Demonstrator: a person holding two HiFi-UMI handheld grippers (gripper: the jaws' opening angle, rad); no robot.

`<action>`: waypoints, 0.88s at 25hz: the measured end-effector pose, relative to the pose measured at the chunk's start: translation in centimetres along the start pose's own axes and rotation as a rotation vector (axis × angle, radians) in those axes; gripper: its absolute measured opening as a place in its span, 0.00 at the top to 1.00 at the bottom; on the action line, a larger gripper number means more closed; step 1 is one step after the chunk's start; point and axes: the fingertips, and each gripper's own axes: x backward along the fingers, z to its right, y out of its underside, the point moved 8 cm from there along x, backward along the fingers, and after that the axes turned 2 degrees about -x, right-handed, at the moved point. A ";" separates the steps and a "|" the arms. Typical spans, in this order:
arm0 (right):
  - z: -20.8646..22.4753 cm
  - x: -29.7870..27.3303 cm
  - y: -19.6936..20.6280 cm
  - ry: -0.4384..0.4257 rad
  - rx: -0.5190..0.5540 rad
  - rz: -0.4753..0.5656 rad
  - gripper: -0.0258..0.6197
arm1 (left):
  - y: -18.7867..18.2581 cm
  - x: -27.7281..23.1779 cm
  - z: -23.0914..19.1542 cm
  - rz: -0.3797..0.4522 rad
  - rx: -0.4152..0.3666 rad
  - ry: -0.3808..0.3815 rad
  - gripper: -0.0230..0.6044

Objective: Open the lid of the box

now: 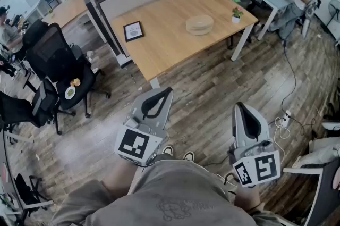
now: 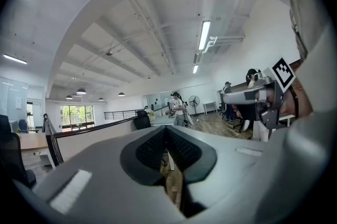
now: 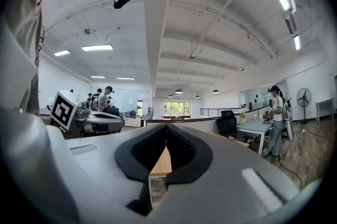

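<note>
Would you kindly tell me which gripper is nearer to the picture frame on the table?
Left. The left gripper is held short of the table, slightly right of the frame; the right gripper is much farther to the frame's right.

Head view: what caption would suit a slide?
Left gripper and right gripper, shut and empty, poised short of the desk holding a round box.

The round box (image 1: 200, 24) looks too small to tell lid from base.
</note>
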 end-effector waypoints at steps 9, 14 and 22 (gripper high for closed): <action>0.9 0.6 0.1 0.046 -0.025 0.032 0.94 | 0.2 -0.2 0.3 0.004 -0.001 -0.020 0.96; 1.8 1.2 0.3 0.061 -0.032 0.037 0.94 | 0.0 -0.7 0.7 0.023 -0.027 -0.022 0.96; 3.4 1.6 0.3 0.086 -0.050 0.056 0.60 | 0.0 -1.8 1.4 0.010 -0.012 -0.029 0.58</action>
